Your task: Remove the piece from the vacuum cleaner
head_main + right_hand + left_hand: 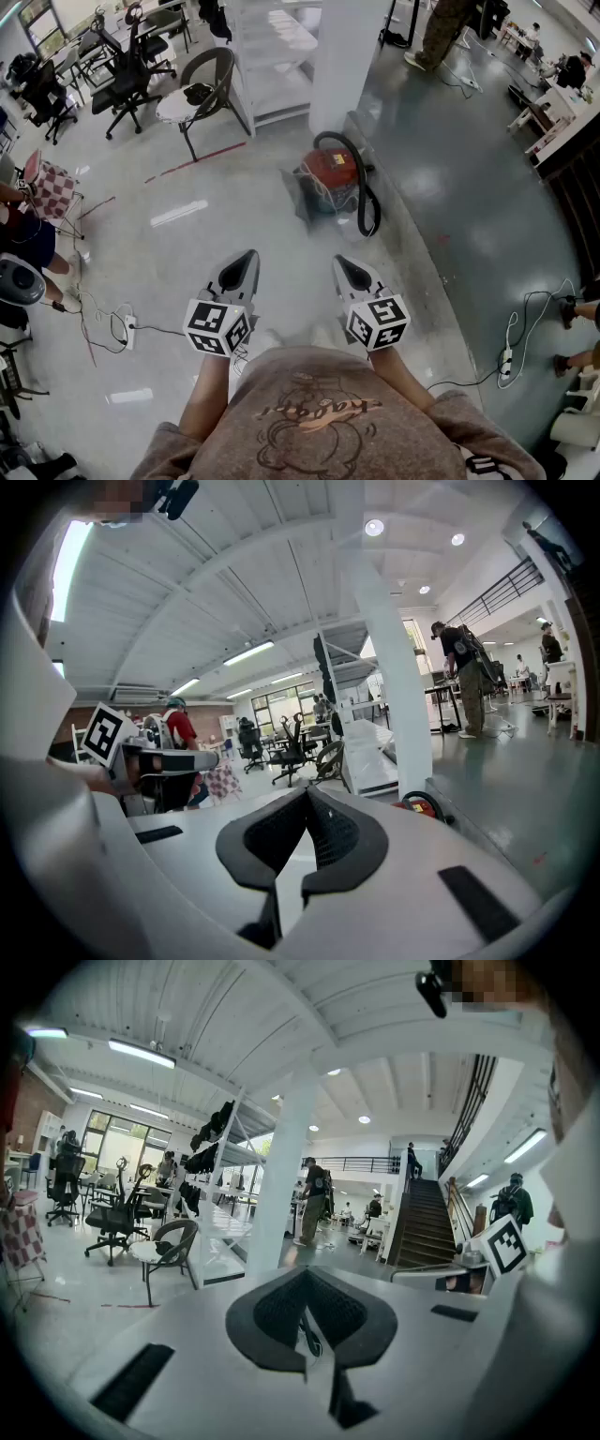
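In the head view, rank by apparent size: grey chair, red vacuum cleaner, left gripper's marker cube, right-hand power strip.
1-2. grey chair and red vacuum cleaner: alike, unranked.
3. left gripper's marker cube, enlarged by nearness.
4. right-hand power strip.

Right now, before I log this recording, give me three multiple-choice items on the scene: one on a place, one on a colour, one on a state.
1. Where is the vacuum cleaner?
A. On top of a desk
B. On the floor at the foot of the white pillar
C. Inside a cardboard box

2. What colour is the vacuum cleaner's body?
A. Blue
B. Yellow
C. Red

3. How do the left gripper and the right gripper stand?
A. Both shut, nothing held
B. Both wide open
C. Both clamped on a cloth

Answers:
1 B: the head view shows it on the floor against the pillar's base, ahead of the grippers.
2 C: its body is red, with a black hose looped over it.
3 A: each gripper view shows the jaws together with nothing between them.
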`<state>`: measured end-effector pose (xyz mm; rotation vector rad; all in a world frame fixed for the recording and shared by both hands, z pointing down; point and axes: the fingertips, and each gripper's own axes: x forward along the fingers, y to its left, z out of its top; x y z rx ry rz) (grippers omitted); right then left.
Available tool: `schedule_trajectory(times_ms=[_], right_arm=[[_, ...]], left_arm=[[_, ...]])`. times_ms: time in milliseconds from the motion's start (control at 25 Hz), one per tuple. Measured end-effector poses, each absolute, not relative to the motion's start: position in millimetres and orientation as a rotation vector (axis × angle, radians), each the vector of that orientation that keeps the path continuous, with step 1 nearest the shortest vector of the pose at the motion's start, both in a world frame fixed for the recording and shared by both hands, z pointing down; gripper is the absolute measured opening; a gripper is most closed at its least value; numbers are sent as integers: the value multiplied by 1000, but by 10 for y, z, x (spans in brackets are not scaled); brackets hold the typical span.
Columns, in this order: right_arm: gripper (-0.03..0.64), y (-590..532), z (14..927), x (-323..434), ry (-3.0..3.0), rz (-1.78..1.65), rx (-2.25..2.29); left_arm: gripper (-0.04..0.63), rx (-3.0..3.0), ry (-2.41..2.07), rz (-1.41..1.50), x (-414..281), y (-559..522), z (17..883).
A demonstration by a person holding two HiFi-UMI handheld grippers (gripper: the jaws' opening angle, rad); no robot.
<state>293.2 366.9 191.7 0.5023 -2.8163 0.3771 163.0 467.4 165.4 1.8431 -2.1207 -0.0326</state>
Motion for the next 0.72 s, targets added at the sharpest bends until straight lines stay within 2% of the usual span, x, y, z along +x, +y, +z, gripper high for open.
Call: schedule_trajectory(times_ms=[720], right_arm=[[0,3734,2127,2664,-2782,434,599]], left_arm=[[2,1953,-2044,-13,1285,4693,1792]])
